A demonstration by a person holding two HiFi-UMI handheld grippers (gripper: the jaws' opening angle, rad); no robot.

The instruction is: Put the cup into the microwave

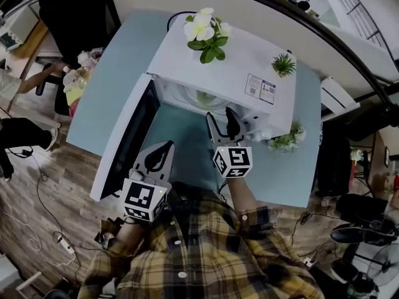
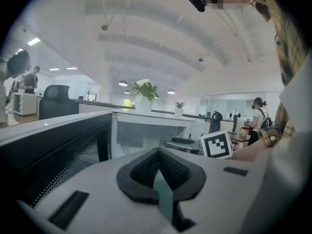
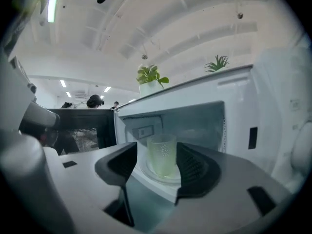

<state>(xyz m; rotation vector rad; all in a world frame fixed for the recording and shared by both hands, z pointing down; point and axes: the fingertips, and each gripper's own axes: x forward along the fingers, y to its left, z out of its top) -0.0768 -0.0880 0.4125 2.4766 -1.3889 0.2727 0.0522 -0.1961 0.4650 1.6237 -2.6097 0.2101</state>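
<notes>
The right gripper's (image 3: 157, 173) jaws are held apart. The pale translucent cup (image 3: 162, 154) is seen upright between them, unpressed, on the glass turntable (image 3: 168, 179) inside the microwave (image 3: 234, 96). The left gripper (image 2: 158, 169) is kept closed on nothing, beside the open door (image 1: 128, 142). If the right gripper is drawn back askew, a pad could catch the cup and tip it. Potted plants (image 1: 206, 33) are set on top, and nothing else is found in the way.

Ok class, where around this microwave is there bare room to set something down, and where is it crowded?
Bare: the table left of the open door; the microwave top between white flowers and small plant. Crowded: the cavity holds the cup; right gripper and another plant fill the front right.
</notes>
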